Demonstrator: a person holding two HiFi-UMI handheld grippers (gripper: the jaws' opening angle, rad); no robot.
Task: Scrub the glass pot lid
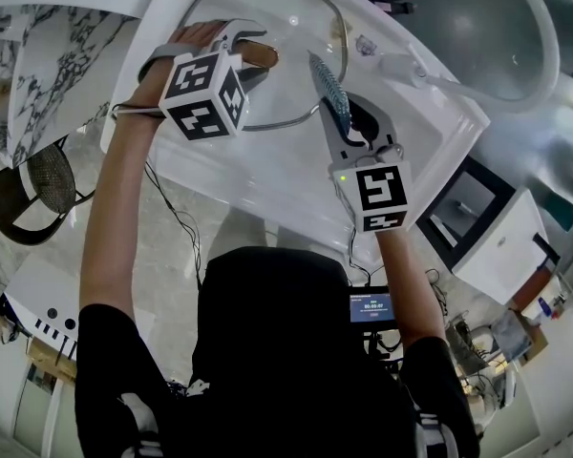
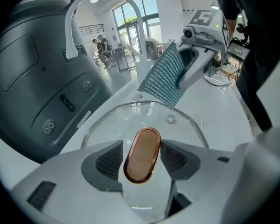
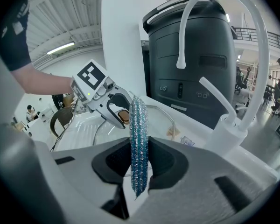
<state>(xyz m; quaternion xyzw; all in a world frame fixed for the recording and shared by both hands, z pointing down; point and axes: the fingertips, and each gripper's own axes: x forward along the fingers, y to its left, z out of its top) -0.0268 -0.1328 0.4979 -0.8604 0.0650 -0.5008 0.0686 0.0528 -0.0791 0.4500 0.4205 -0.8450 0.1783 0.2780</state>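
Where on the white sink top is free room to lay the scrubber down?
Free: bare sink top between the glass lid and its near edge. Crowded: beside the faucet, where the right gripper holds the scrubber.

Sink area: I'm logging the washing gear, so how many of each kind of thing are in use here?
glass lid: 1
scrub pad: 1
grippers: 2 (left gripper, right gripper)
faucet: 1
Total: 5
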